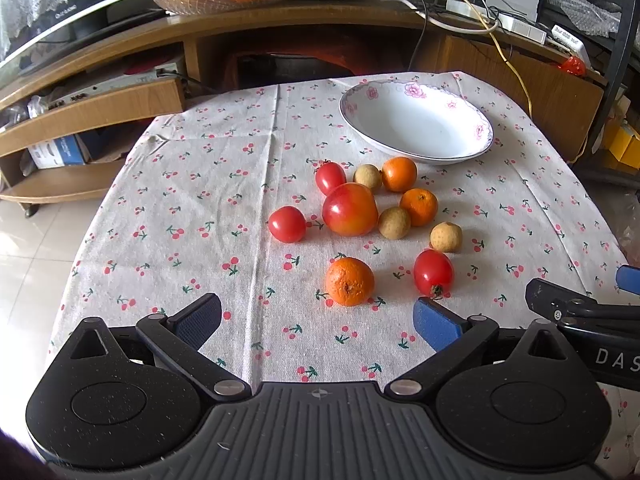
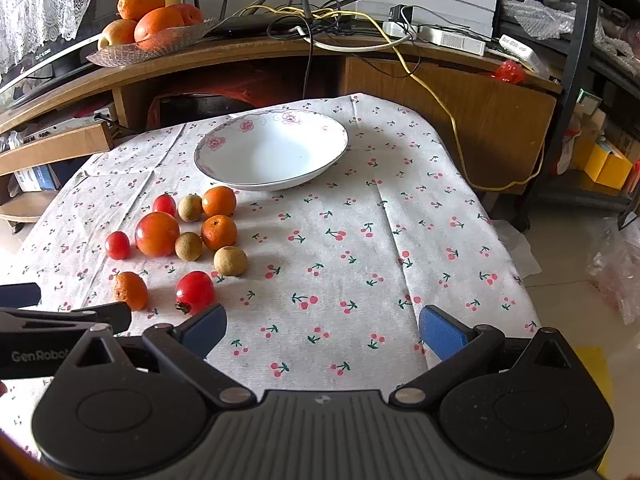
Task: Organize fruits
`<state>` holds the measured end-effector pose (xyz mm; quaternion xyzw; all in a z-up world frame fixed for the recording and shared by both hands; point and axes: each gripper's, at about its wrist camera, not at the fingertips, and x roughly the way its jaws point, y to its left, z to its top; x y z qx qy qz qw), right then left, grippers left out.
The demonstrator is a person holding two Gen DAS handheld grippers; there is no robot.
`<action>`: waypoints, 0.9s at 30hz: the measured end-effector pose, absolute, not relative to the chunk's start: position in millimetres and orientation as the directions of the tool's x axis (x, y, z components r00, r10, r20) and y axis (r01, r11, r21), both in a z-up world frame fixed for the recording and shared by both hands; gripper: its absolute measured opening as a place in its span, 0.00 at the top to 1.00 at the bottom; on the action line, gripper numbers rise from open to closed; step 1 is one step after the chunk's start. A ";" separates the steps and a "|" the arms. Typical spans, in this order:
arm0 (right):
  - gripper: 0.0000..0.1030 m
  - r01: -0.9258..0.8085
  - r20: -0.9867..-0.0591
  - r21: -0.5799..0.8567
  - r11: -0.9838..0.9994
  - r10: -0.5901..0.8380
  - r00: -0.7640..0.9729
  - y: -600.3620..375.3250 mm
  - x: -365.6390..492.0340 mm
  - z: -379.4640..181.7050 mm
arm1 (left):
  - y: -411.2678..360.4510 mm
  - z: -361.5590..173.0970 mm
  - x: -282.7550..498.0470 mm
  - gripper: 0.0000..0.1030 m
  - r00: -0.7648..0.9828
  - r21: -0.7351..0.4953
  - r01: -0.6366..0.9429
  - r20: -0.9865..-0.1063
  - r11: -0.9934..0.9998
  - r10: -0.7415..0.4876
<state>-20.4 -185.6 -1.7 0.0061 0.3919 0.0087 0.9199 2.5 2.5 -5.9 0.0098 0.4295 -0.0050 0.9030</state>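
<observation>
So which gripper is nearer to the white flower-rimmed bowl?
Neither clearly: both the left gripper and the right gripper hang open at the near edge, far from the bowl.

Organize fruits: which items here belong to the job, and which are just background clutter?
Job: white floral bowl, small oranges, cherry tomatoes, longans, the larger red-yellow fruit.
Clutter: glass fruit dish on the shelf, cables, yellow boxes.
</observation>
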 end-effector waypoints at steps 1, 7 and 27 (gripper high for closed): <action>0.00 -0.012 -0.721 0.019 1.000 0.022 0.692 -185.4 -20.5 -1.8 | 2.5 -5.9 2.6 0.00 0.631 0.014 0.017 -0.776 1.000 0.000; 0.01 -0.014 -0.723 0.022 1.000 0.025 0.690 -185.8 -20.1 -2.5 | 1.8 -6.2 2.7 0.01 0.630 0.024 0.020 -0.777 1.000 0.006; 0.13 -0.048 -0.731 0.046 0.998 0.066 0.679 -183.4 -20.1 -3.9 | 0.7 -7.7 3.0 0.02 0.625 0.045 0.027 -0.780 0.999 0.018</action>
